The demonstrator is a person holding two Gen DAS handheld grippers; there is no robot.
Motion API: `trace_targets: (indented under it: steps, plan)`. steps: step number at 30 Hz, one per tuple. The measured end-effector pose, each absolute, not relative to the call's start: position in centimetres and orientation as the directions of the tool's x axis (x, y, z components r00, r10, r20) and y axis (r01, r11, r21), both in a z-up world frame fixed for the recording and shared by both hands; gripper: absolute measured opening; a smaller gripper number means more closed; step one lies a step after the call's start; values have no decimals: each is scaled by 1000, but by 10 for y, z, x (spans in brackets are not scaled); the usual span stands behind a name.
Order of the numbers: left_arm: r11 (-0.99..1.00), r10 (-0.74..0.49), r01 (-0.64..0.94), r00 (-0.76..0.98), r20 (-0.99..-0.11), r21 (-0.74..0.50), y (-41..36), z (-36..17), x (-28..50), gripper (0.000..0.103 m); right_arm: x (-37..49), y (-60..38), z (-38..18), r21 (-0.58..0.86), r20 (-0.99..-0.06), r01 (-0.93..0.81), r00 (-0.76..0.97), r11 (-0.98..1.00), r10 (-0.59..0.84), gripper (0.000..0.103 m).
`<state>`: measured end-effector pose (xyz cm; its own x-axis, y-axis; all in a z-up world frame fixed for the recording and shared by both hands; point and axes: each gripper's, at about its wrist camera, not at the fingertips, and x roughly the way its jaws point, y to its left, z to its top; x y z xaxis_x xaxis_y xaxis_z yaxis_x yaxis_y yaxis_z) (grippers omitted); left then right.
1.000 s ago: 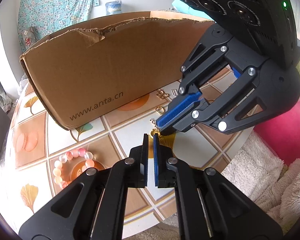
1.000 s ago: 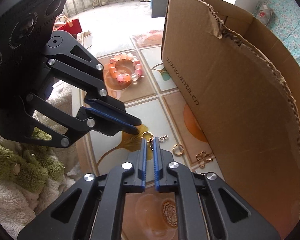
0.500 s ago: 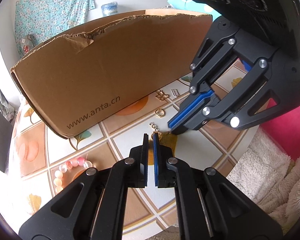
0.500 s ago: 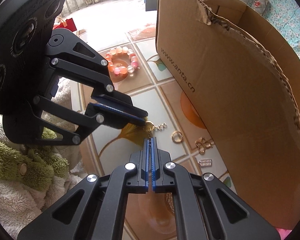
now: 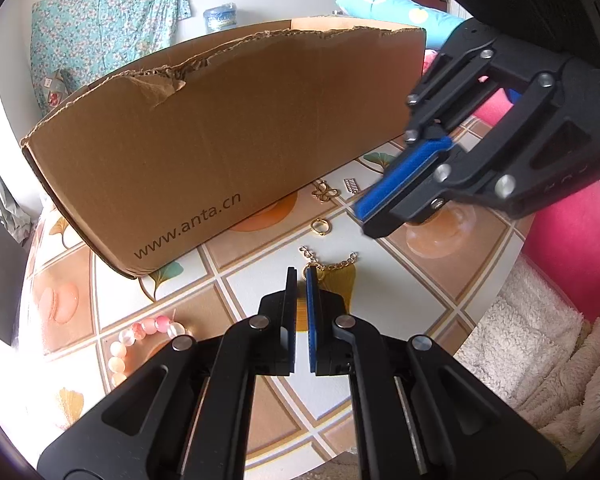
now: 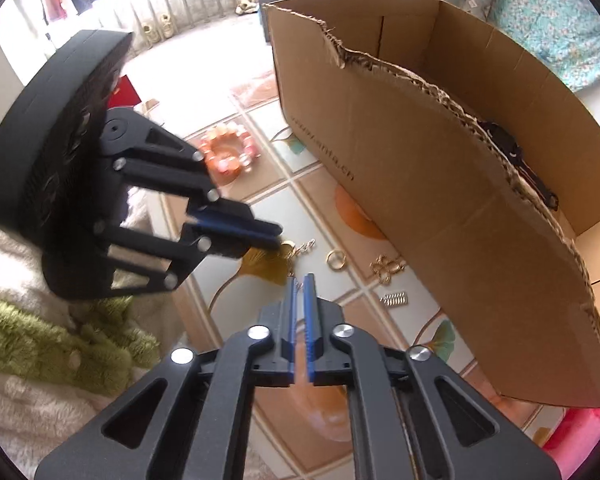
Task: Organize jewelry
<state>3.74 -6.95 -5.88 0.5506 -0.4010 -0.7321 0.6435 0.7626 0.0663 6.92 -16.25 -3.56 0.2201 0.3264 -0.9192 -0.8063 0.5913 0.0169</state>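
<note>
Just beyond the left gripper's (image 5: 301,276) closed fingers lies the gold chain (image 5: 332,265).

Matt corrugated cardboard box (image 5: 228,136); shiny gold metal chain (image 5: 336,262); glossy beads (image 5: 140,336); fluffy blanket (image 5: 540,344).

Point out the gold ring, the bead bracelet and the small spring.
Gold ring (image 5: 320,227), left wrist view, on its band.
Bead bracelet (image 6: 228,155), right wrist view, on its beads at the middle.
Spring (image 6: 394,299), right wrist view, on the middle of its coils.
</note>
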Motion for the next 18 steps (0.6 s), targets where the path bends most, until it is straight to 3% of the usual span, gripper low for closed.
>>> trace_targets:
  steps: [7, 18]
  plan:
    - [764, -414, 643, 548, -727, 50, -68, -59, 38, 4, 78, -148, -54, 17, -933, -847, 178, 532, 314, 16]
    - [759, -425, 649, 548, -721, 45, -64, -60, 38, 4, 88, -144, -56, 53, -932, -851, 145, 522, 332, 1]
